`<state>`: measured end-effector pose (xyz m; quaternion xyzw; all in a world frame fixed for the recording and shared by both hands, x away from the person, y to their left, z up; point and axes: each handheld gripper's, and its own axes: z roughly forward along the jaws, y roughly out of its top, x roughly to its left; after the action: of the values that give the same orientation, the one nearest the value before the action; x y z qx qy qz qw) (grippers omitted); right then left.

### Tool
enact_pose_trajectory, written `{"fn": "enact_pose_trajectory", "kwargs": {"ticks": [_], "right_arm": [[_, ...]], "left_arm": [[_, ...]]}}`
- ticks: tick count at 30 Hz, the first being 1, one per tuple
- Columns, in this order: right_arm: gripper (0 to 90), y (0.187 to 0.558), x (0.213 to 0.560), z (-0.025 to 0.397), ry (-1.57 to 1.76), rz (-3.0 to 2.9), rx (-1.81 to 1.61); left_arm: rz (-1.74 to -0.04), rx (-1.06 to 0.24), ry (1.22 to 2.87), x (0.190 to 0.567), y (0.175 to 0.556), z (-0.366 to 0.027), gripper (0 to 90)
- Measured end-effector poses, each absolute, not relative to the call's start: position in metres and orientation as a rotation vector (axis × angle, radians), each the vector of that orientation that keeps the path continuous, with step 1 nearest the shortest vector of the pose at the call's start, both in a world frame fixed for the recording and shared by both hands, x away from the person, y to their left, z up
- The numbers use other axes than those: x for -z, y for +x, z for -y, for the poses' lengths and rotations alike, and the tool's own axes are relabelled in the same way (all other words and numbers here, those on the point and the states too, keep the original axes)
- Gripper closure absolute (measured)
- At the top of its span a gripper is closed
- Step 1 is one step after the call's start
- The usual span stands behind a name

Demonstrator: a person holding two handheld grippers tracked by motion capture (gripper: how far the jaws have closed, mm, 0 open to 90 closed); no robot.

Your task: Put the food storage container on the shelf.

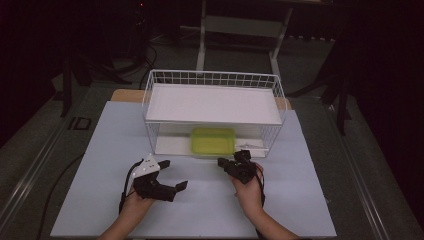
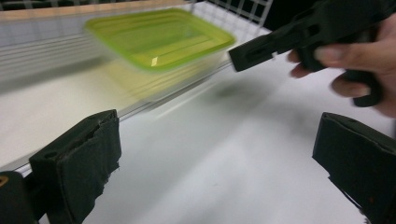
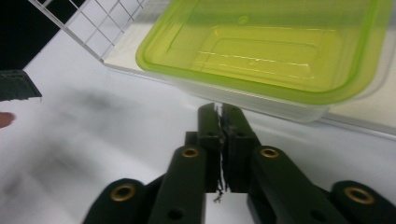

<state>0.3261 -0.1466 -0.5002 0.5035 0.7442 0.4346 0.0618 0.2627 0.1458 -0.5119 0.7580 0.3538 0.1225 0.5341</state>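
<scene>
Green-lidded container on lower level of white wire rack, at front edge. Left gripper spread wide over bench, empty. Right gripper pressed together, empty, just short of container.

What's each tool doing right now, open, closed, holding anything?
Left tool: open, jaws wide apart, holding nothing.
Right tool: closed, jaws pressed together, holding nothing, just short of the green-lidded container.
</scene>
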Motion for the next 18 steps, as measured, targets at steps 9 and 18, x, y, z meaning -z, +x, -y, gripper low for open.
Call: {"fn": "enact_pose_trajectory", "kwargs": {"ticks": [9, 18], "right_arm": [[89.9, 0.340, 0.512, 0.137, 1.526, -2.246, -1.272], [90.0, 0.358, 0.516, 0.132, 1.542, -2.219, -1.268]], "left_arm": [[-0.896, -0.352, 1.832, 0.517, 0.261, -0.145, 1.3], [-0.906, -0.353, 1.825, 0.518, 0.262, -0.146, 1.4]]}}
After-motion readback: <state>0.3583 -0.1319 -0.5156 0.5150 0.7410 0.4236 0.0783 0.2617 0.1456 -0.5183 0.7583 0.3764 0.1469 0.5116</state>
